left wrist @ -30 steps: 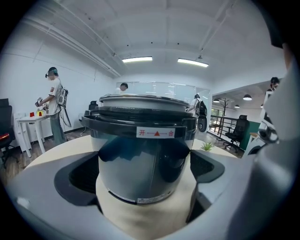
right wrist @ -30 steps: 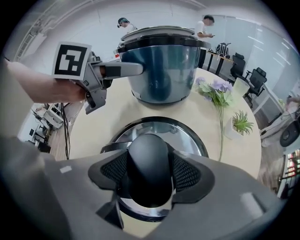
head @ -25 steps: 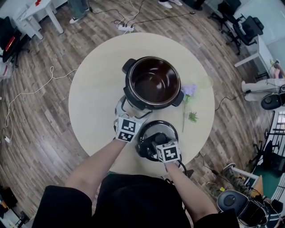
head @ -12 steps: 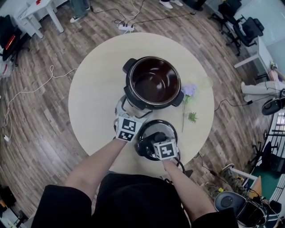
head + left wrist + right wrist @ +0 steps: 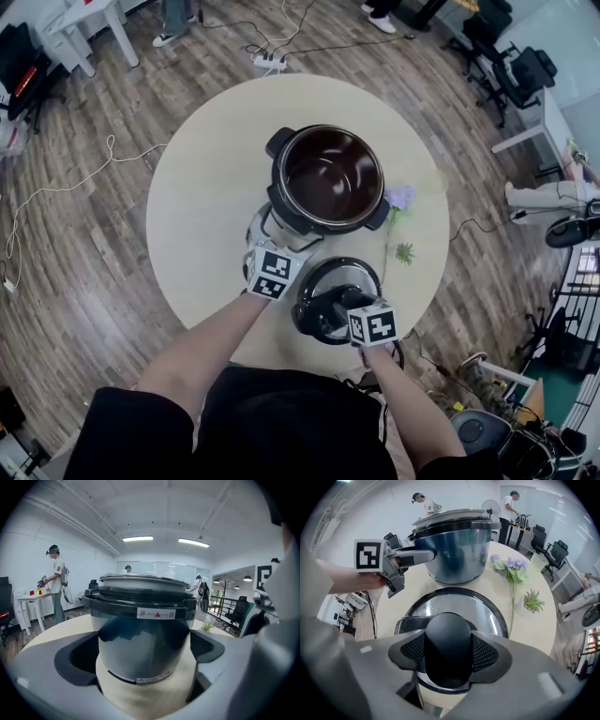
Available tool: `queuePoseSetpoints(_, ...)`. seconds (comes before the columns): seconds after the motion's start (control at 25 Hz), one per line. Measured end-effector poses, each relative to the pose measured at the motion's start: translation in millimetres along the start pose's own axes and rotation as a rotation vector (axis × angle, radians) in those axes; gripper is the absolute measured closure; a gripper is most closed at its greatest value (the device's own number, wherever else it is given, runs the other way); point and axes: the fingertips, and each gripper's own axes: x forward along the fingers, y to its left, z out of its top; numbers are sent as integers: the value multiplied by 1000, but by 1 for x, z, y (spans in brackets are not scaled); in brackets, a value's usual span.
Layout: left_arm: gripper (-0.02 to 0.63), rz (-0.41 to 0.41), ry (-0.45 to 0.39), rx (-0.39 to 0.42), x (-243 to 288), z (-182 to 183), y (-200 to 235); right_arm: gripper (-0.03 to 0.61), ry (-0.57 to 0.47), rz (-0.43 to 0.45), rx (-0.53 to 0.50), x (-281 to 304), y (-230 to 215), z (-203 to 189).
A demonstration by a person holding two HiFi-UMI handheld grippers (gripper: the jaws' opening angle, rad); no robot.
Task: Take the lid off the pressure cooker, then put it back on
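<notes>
The lid [image 5: 487,613] is pinched by its knob [image 5: 447,632] in the right gripper [image 5: 449,652], with the left gripper [image 5: 140,651] spread unclamped at the pressure cooker [image 5: 140,606], so slippage or pot shift is risked.

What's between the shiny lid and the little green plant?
The purple flower: its long stem lies there, between the lid and the green plant. The right gripper view shows it best.
</notes>
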Motion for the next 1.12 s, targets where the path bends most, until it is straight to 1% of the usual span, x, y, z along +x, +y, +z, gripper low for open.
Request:
queuePoseSetpoints(0.16,28,0,-4,-2,1,-1,0,290,-15,-2,0,-38,-11,-3)
queuePoseSetpoints(0.32,28,0,-8,-5,2,-1,0,290,4,23,2,-81,-27,-6)
queuePoseSetpoints(0.48,28,0,-10,-7,2,-2,0,291,16,17,-10,-133,-51,4)
queuePoseSetpoints(0.6,28,2,-16,-6,1,-3,-2,291,4,6,5,-170,-75,22)
queuePoseSetpoints(0.72,28,3,-14,-8,2,-3,-3,291,-18,-15,10,-206,-99,58)
queuePoseSetpoints(0.88,28,3,-14,-9,2,0,-1,290,-63,-43,-41,-245,-115,129)
queuePoseSetpoints(1.0,28,0,-17,-11,2,1,-4,291,-95,-23,-87,-257,-112,187)
queuePoseSetpoints(1.12,28,2,-19,-10,2,1,-6,291,-102,14,-120,-256,-92,237)
